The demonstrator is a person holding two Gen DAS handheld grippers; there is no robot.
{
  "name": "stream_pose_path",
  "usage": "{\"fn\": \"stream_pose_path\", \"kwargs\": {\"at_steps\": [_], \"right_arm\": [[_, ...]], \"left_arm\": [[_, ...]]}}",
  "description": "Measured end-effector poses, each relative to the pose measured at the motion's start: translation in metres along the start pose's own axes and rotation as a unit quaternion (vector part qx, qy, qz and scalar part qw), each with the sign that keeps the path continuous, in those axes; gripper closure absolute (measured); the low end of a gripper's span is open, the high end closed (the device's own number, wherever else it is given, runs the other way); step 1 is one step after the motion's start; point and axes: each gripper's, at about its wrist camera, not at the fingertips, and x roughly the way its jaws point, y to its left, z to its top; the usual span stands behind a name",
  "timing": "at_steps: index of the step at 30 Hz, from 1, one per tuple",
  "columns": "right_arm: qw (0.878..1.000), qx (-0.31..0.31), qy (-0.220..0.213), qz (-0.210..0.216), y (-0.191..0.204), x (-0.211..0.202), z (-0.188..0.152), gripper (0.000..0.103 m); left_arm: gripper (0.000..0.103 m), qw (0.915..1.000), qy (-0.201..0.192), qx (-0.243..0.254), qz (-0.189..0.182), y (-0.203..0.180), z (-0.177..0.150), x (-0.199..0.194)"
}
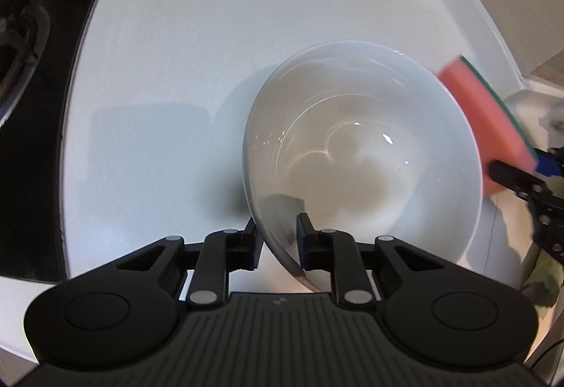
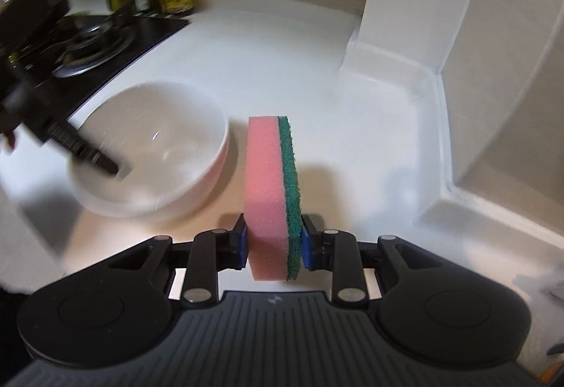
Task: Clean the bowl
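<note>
White bowl (image 1: pixel 363 154), empty and tilted, beside an upright pink sponge (image 2: pixel 273 196) with green scouring face.

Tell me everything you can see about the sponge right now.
The sponge is a rectangular block with two layers: thick pink foam and a thin dark green scouring pad along one face. It stands on edge, clamped between the fingers of the right gripper, pink side toward the white bowl. It looks dry and uncompressed. It is held above the white counter, just beside the bowl's rim, not yet inside it. Only the gripper touches it.
</note>
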Motion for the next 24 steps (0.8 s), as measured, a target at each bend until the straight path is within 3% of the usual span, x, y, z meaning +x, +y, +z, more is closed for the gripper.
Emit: {"fn": "stream_pose_path", "kwargs": {"at_steps": [3,9,16,18,21,24], "right_arm": [[1.000,0.020,-0.001,0.000,0.015,0.008,-0.005,0.078],[0.995,0.097,0.001,-0.005,0.026,-0.019,-0.039,0.079],[0.990,0.137,0.020,0.027,0.046,-0.065,-0.081,0.078],[0.988,0.142,0.028,0.048,0.049,-0.074,-0.090,0.078],[0.987,0.151,0.029,0.056,0.043,-0.079,-0.093,0.078],[0.990,0.134,0.024,0.038,0.033,-0.081,-0.087,0.078]], "left_arm": [[0.079,0.9996,-0.015,-0.019,0.010,-0.001,-0.002,0.001],[0.075,0.9976,-0.050,-0.026,0.041,-0.012,-0.005,0.003],[0.056,0.9968,-0.069,0.006,0.039,-0.017,0.010,0.011],[0.058,0.9983,-0.052,0.022,0.018,-0.014,0.023,0.014],[0.074,0.9993,-0.035,0.005,-0.010,-0.003,0.033,0.006],[0.077,0.9988,-0.047,-0.011,-0.008,0.006,0.023,-0.013]]}}
